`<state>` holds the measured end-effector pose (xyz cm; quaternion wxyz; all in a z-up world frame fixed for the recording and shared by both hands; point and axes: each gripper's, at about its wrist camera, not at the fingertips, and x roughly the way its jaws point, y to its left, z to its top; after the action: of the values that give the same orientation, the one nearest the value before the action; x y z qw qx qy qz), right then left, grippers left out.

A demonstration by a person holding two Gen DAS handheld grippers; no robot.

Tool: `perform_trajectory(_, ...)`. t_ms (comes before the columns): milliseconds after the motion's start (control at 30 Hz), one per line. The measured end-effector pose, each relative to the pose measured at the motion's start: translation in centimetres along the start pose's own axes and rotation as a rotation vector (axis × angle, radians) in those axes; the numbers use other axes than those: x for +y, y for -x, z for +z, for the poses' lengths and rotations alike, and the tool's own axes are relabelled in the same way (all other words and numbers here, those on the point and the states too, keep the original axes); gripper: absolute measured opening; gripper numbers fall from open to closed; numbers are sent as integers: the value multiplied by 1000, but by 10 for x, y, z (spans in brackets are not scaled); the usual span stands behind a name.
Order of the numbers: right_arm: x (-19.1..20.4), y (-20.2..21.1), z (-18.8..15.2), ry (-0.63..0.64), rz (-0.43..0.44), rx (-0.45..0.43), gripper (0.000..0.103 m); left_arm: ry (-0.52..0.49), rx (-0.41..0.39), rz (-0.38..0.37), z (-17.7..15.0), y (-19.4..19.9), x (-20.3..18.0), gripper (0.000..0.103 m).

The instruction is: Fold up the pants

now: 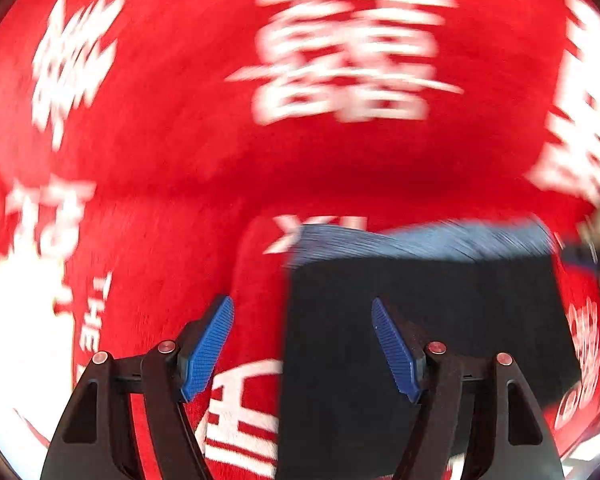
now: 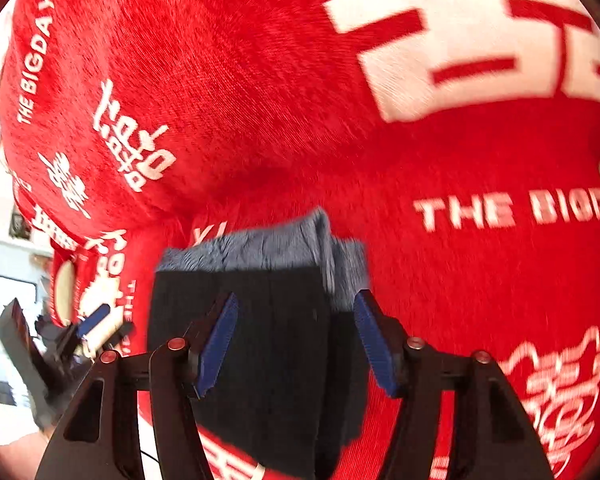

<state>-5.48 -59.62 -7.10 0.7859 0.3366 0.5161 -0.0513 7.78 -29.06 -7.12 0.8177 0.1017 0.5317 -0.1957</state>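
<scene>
Pants (image 2: 260,340) folded — on red blanket (image 2: 260,100)

A plush red blanket (image 2: 260,100) with white lettering, "THE BIGDAY" among it, fills both views.

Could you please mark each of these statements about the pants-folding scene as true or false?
1. The pants lie as a compact dark bundle on a red blanket with white lettering. True.
2. The right gripper is clamped shut on the pants. False: its jaws stand apart, open over the bundle, gripping nothing.
3. The left gripper is open. True.
4. The blanket is plain blue with no print. False: it is red, with white characters and the words "THE BIGDAY".
5. A lighter blue-grey side of the pants shows along the bundle's far edge. True.
6. The left gripper sits wholly over the pants. False: its left finger is over red blanket, beside the bundle's edge.
</scene>
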Motion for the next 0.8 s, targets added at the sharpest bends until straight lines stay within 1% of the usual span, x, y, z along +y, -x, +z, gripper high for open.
perform_trajectory(33,2,-11,4,18,-19,14,59,37,22,-10,2,-9,10,73)
perform_trajectory(67,4,-19,9,23,-26,31,49,75,51,-21,4,-21,19,73)
perform_trajectory(100,4,-29,13,24,-25,53,41,100,75,-33,5,-31,24,73)
perform_trajectory(133,4,-33,12,29,-41,55,34,117,111,-62,4,-43,26,73)
perform_trajectory(167,4,-34,13,38,-57,55,17,127,125,-63,1,-48,27,73)
perform_trajectory(200,5,-35,13,47,-79,61,13,131,131,-69,-3,-52,26,73)
perform_trajectory(233,5,-34,12,49,-91,68,12,126,139,-79,-7,-53,23,73)
perform_trajectory(300,6,-33,8,70,-126,82,4,97,146,-85,-16,-53,11,73)
perform_trajectory(333,6,-35,2,86,-154,102,4,72,140,-72,-20,-52,1,73)
perform_trajectory(400,2,-43,-9,102,-196,135,4,19,100,-23,-28,-48,-10,73)
perform_trajectory(433,-1,-47,-14,105,-223,156,4,17,97,-20,-27,-50,-11,73)
perform_trajectory(467,-7,-51,-19,91,-230,168,4,27,103,-21,-26,-51,-10,73)
perform_trajectory(567,-12,-44,-22,24,-210,128,5,24,110,-38,-24,-53,-8,73)
perform_trajectory(633,-13,-36,-24,-19,-192,112,11,2,103,-31,-23,-53,-10,73)
perform_trajectory(667,-14,-30,-27,-36,-186,107,19,-3,101,-26,-23,-53,-11,73)
perform_trajectory(700,-15,-24,-30,-52,-174,100,31,2,103,-26,-23,-53,-10,73)
perform_trajectory(733,-15,-15,-33,-72,-166,84,38,16,107,-30,-23,-52,-9,73)
perform_trajectory(767,-16,-9,-36,-87,-163,70,52,28,110,-36,-23,-54,-8,73)
perform_trajectory(800,-18,-1,-41,-103,-159,53,59,34,108,-42,-23,-55,-7,73)
